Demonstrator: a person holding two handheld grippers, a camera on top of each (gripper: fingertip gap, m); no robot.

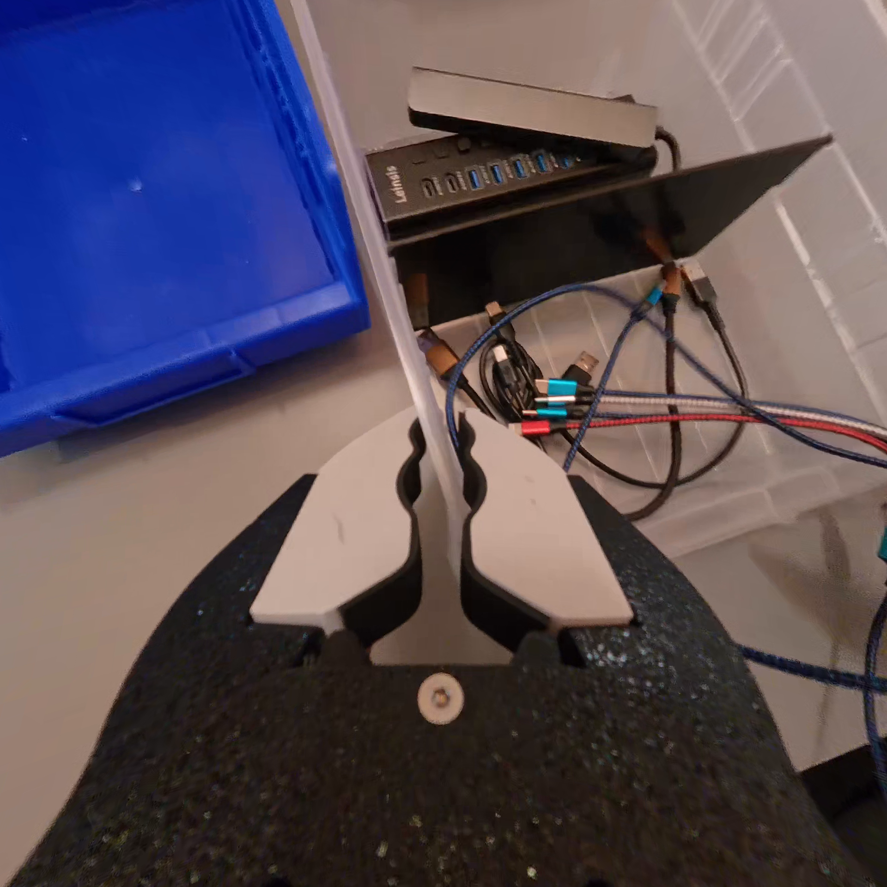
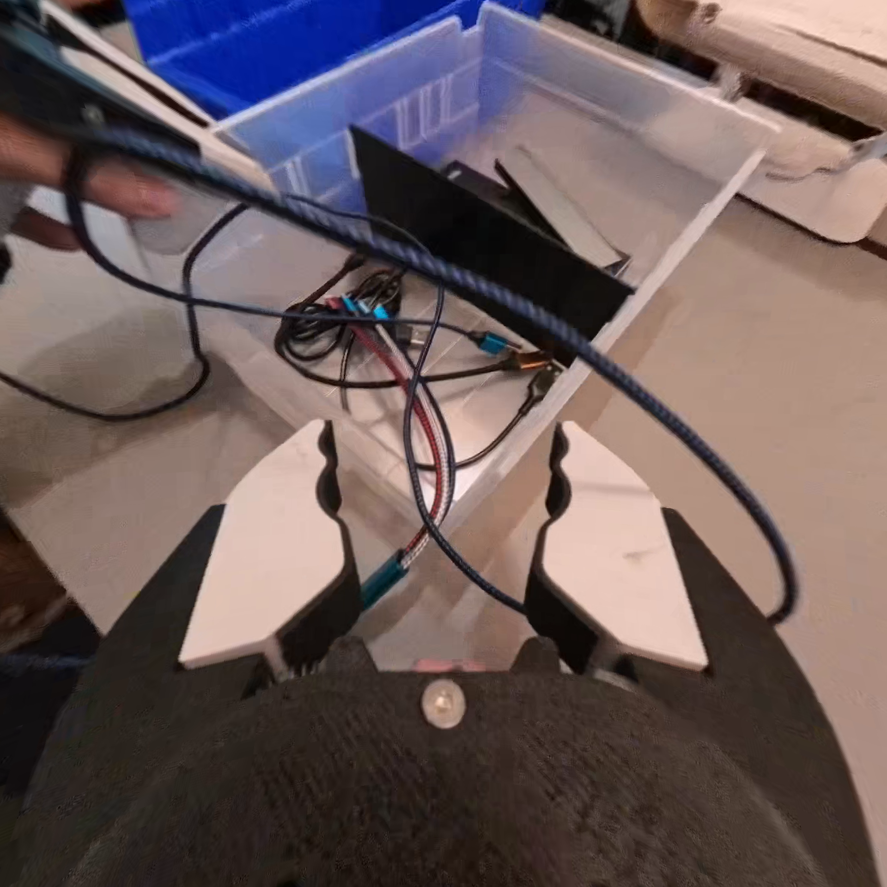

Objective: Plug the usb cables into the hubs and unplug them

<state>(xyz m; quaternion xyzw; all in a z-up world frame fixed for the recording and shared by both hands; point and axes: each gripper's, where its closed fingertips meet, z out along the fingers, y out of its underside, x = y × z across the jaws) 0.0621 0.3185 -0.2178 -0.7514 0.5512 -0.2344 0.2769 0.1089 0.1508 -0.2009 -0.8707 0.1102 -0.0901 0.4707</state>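
In my left wrist view, my left gripper [image 1: 439, 432] has its grey fingers narrowed around the thin wall of the clear plastic bin [image 1: 434, 432]; whether they actually pinch it I cannot tell. Beyond a black divider panel [image 1: 624, 211] lie the black multi-port USB hub [image 1: 480, 187] and a grey slab-shaped hub [image 1: 528, 108] resting on top of it. The visible ports look empty. The loose braided USB cables [image 1: 624, 413], blue, red, silver and black, lie tangled in the near compartment.

In my right wrist view, my right gripper [image 2: 441, 461] is spread wide and holds nothing, poised over the bin's near corner. A thick navy braided cable [image 2: 480, 283] stretches across the frame and a teal-tipped plug [image 2: 384, 583] rests by my left finger. I judge that nothing is plugged yet, so nearly all the work remains.
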